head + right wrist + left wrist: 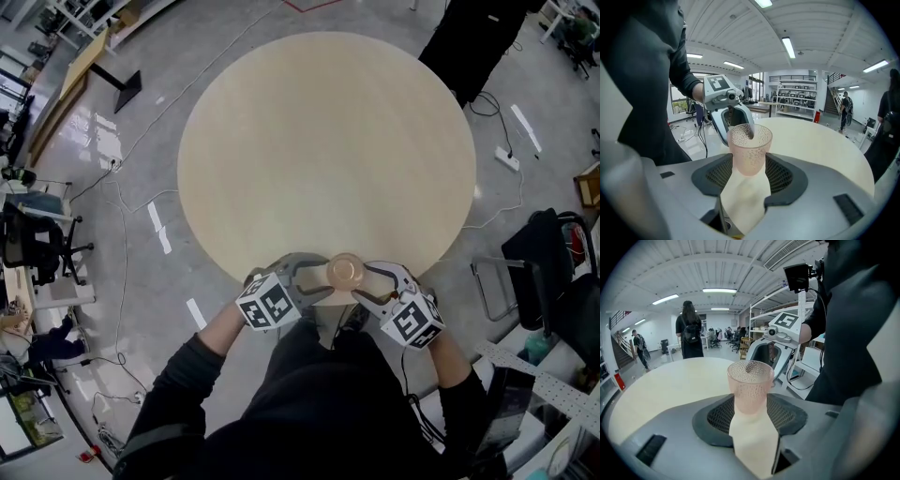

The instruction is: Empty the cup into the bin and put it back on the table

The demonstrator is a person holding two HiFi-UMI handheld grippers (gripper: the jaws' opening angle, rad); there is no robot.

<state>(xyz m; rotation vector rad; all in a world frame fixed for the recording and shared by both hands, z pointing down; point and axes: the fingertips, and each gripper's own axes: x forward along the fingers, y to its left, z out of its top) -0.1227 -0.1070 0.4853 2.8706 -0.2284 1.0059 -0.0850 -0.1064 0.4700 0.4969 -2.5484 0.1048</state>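
The cup [345, 272], a pale pink, dimpled, see-through tumbler, stands upright at the 6 o'clock edge of the round tabletop [328, 141], right in front of the person. It sits between the two claws. In the head view the left claw [326, 277] comes at it from 9 o'clock and the right claw [366, 281] from 3 o'clock, so the two face each other across it.

In the left gripper view the cup rises from the middle of the claw. The jaws stand wide, and the black mesh pads [722, 416] lie against its lower wall on both sides. The right gripper view shows the same: wide jaws, with pads [780, 176] closed against the narrow lower part of the cup, whose rim stands clear above them. Each of these views shows the other claw just behind the cup at 12 o'clock.

The light tabletop shows through the gap under the cup. I cannot tell whether its base touches the wood, nor what is inside it.

A person in dark clothes [469, 37] stands by the tabletop's far rim at about 1 o'clock.
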